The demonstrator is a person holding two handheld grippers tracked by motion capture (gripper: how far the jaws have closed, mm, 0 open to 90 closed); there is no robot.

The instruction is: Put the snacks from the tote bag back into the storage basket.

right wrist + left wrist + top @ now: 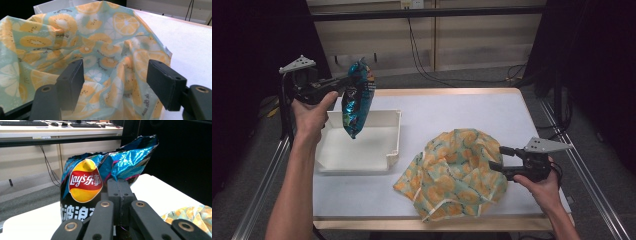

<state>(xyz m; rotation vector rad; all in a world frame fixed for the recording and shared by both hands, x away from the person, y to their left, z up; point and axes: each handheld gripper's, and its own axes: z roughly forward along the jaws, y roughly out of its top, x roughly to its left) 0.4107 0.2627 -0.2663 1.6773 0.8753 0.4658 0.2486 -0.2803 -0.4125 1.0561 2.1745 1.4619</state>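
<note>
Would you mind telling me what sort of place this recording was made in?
Most likely a lab or office workroom set up for recording. The white-topped table sits in a metal frame with dark curtains at both sides, cables run along the floor, and a desk with keyboards stands behind.

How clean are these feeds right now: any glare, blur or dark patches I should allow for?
High view: the table is evenly lit, the surroundings fall to black, detail is soft. Left gripper view: the chip bag is sharp, with glare on its crinkled foil; the left claw is slightly soft up close. Right gripper view: the fruit-print cloth is clear, the right claw blurs at its edges.
</note>
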